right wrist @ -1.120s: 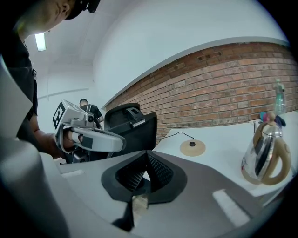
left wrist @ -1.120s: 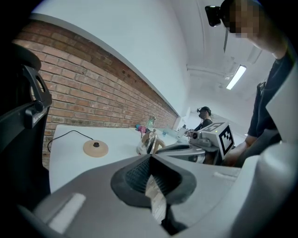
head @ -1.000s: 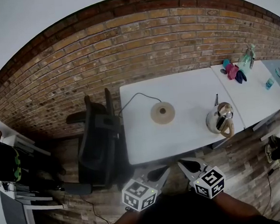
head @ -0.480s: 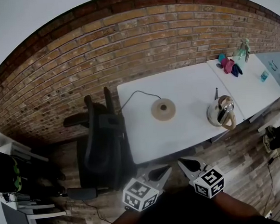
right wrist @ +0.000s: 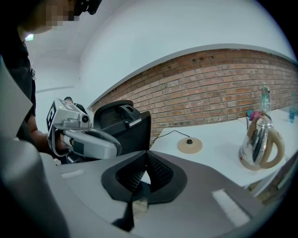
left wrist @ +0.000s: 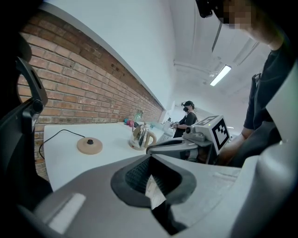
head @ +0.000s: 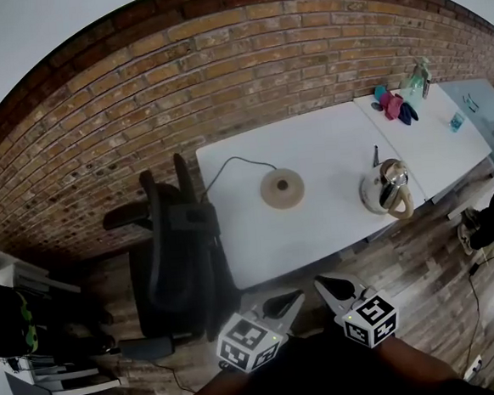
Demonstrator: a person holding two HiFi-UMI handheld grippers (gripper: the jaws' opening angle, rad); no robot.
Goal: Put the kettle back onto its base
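My claw [right wrist: 146, 155] sits low in mid-frame, jaws closed tip to tip with nothing between them. Beyond it, right of centre, the base [right wrist: 189, 145] lies on the white table [right wrist: 219, 132], with a cord [right wrist: 166, 133] running off to the left. The kettle [right wrist: 257, 143] stands at the right edge, well apart from the base. The other claw [right wrist: 113, 148] shows at left, before a black chair [right wrist: 125, 122].
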